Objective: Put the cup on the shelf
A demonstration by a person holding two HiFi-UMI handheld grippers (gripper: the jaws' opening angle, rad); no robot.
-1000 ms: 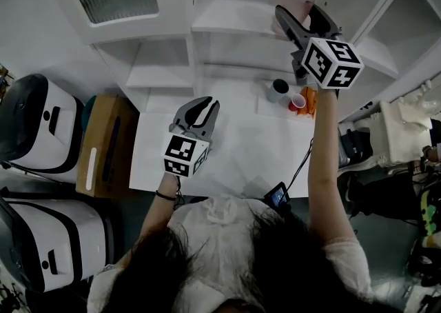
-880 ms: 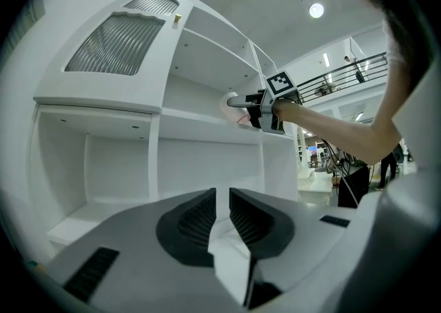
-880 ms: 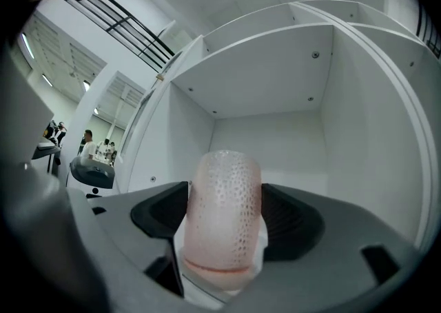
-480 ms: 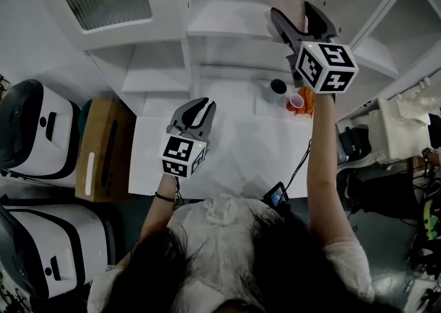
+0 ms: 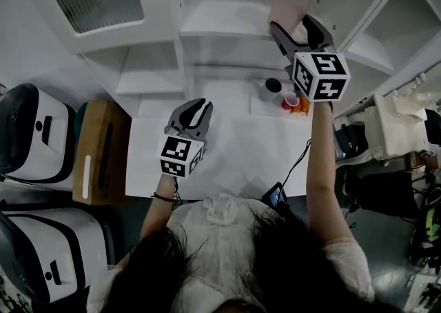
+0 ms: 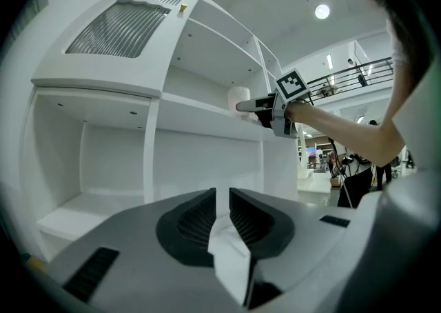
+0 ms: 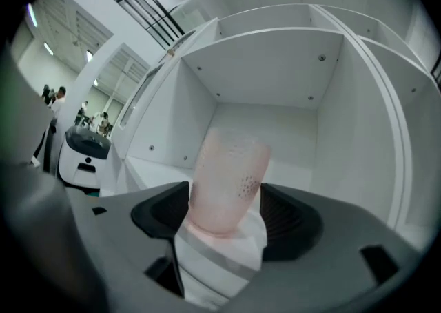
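Note:
A pale pink cup [image 5: 288, 7] is held upright between the jaws of my right gripper [image 5: 293, 23], which is shut on its lower part. My right arm holds it high, in front of an upper compartment of the white shelf unit [image 5: 220, 18]. In the right gripper view the cup [image 7: 227, 180] stands in my right gripper [image 7: 226, 203] before the open compartment's floor [image 7: 155, 165]; I cannot tell whether it touches the shelf. My left gripper [image 5: 196, 106] hangs lower, over the white table [image 5: 234, 149], jaws together and empty [image 6: 222, 198]. From the left gripper view the cup [image 6: 238, 98] shows at the shelf's edge.
A dark cup [image 5: 273, 86], a small red cup [image 5: 292, 102] and an orange item [image 5: 304, 103] stand at the table's back right. A brown box [image 5: 96, 149] and white-and-black machines [image 5: 27, 132] lie left of the table. A small dark device [image 5: 278, 195] sits at its near edge.
My right gripper with the pink cup has shifted slightly left and lower in the head view. The left gripper has hardly moved.

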